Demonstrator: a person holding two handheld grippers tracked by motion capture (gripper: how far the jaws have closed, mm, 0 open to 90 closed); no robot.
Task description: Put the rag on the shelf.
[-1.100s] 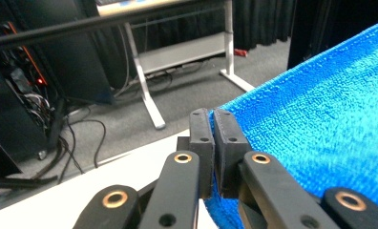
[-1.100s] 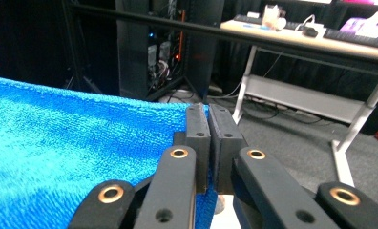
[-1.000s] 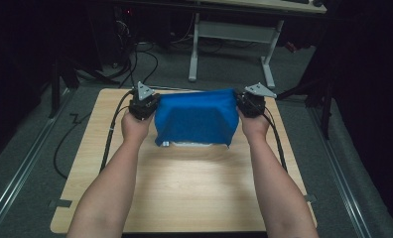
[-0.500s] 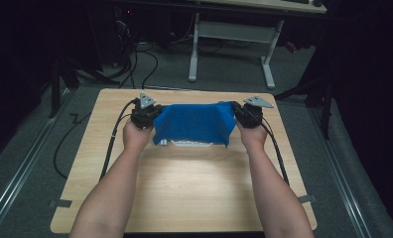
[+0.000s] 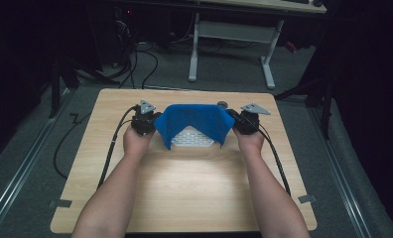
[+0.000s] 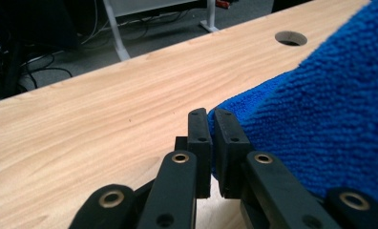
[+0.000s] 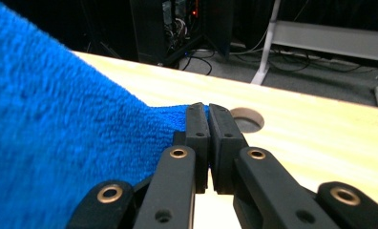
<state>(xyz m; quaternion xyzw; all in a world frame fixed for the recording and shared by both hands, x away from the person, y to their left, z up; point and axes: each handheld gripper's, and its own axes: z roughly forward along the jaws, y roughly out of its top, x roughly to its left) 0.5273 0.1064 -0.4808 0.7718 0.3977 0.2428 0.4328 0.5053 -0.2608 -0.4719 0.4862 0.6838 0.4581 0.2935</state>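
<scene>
A wooden table [image 5: 184, 193] is bearing the work as a person is stretching a blue towel [image 5: 194, 121] between both hands near its far edge, so the cloth is hanging flat and draping over a white perforated object [image 5: 192, 137] underneath. The left gripper [image 6: 210, 119] is pinching the towel's left corner with jaws pressed together, and the right gripper [image 7: 207, 112] is pinching the opposite corner likewise, apparently to keep the top edge taut.

Wooden table [image 5: 184, 193], white desk frame [image 5: 229, 44] beyond
</scene>
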